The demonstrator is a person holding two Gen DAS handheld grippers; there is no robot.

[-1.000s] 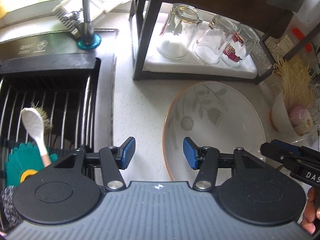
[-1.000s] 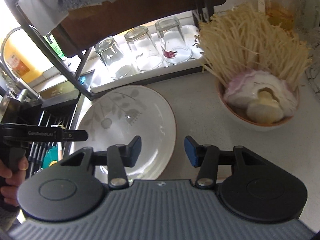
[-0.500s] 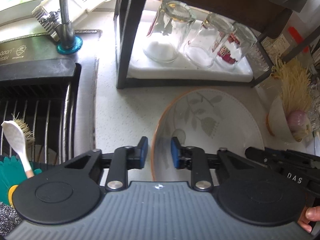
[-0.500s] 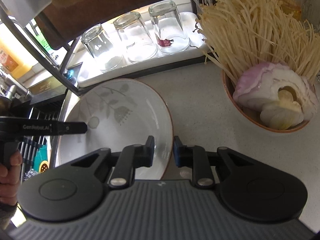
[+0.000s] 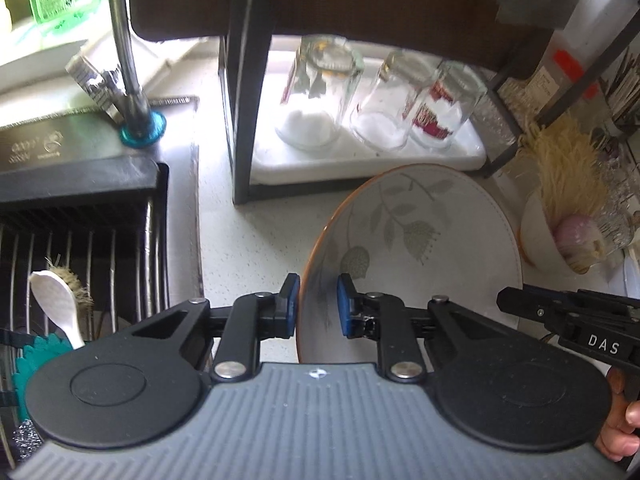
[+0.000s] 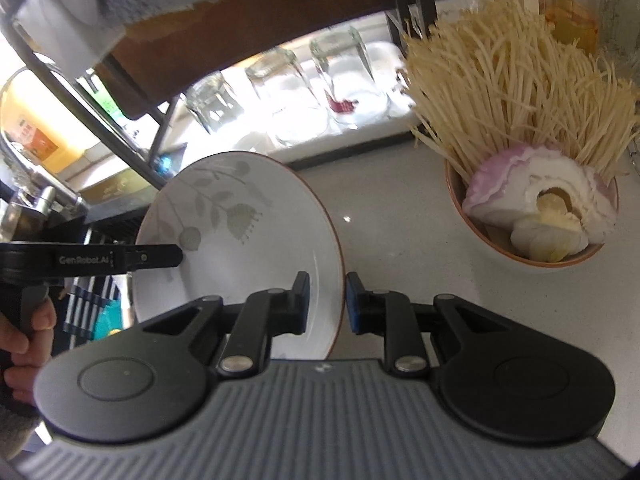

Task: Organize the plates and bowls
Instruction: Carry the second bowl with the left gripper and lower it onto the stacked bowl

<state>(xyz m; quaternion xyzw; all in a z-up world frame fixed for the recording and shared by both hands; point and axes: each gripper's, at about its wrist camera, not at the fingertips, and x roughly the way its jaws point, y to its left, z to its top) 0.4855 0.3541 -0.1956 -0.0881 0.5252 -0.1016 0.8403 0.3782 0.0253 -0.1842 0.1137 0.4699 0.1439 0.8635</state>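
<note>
A white plate [image 5: 420, 248] with a grey leaf pattern and a brown rim is held between both grippers. My left gripper [image 5: 317, 306] is shut on its left rim, one blue pad on each face. In the right wrist view the plate [image 6: 240, 240] stands tilted up off the counter, and my right gripper [image 6: 327, 302] is shut on its right rim. Each gripper's black body shows in the other's view, the right gripper [image 5: 568, 316] at the far right and the left gripper [image 6: 120, 258] at the far left, each with a hand on its handle.
Behind the plate, a black rack [image 5: 240, 120] holds three upturned glasses [image 5: 360, 120] on a white tray. A bowl [image 6: 500, 240] of enoki mushrooms and cut onion sits to the right. To the left is the sink [image 5: 80, 240] with a drying grid, a brush and the faucet [image 5: 124, 60].
Both grippers were open around the plate's edges and have shut on its rim. The plate lay flat on the counter and now stands tilted up between them.
</note>
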